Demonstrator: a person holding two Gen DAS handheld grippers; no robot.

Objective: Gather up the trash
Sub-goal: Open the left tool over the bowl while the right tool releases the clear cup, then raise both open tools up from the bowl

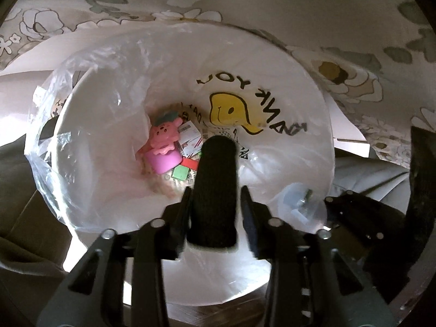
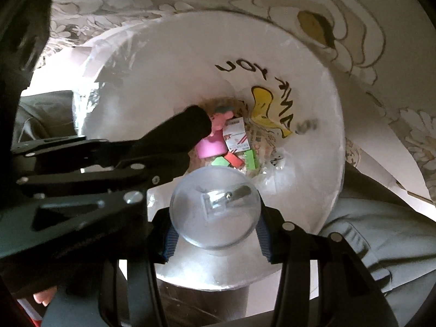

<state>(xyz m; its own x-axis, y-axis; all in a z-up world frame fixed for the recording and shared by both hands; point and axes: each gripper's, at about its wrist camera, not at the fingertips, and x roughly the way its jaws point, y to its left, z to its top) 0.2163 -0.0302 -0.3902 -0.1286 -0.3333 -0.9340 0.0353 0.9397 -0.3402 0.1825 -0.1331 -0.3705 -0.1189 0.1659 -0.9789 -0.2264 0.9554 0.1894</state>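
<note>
Right wrist, clear capsule (image 2: 215, 212) within right gripper (image 2: 215, 234)

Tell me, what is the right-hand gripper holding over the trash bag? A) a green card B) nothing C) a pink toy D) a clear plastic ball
D: in the right wrist view, the right gripper is closed around a clear plastic ball above the bag.
</note>
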